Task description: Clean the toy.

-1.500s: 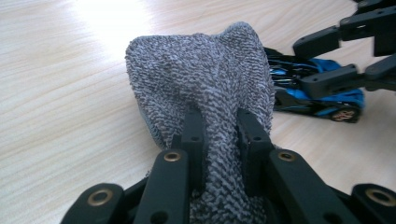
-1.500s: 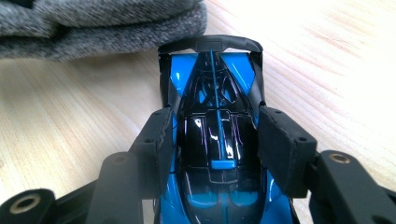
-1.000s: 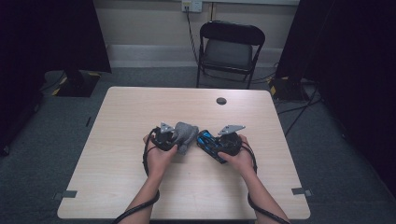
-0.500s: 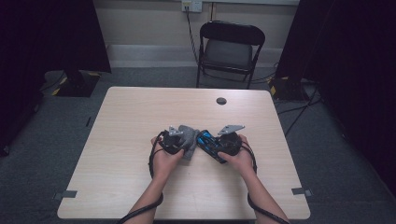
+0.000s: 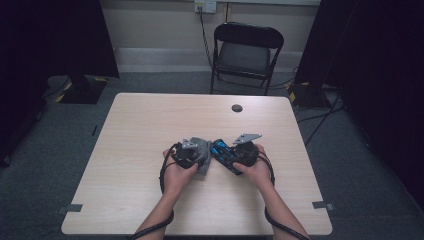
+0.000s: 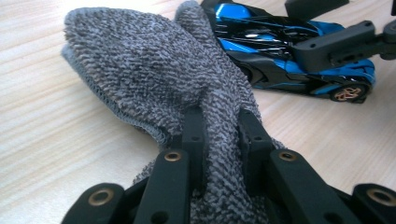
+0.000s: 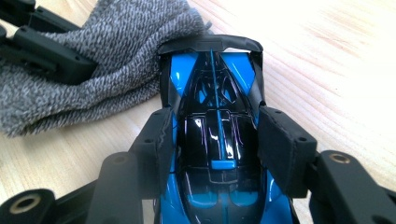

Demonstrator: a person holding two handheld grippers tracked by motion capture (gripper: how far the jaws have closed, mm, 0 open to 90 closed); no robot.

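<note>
Left gripper (image 6: 219, 135) pinches the grey towel (image 6: 154, 70), right gripper (image 7: 219, 140) clamps the blue toy car (image 7: 215, 93) just beside it.

Left tool (image 5: 192, 150): jaws clamped tight, angled toward the right tool.
Right tool (image 5: 231, 152): jaws half-closed, gripping.
Forearms: converging mid-desk, hands near together.
</note>
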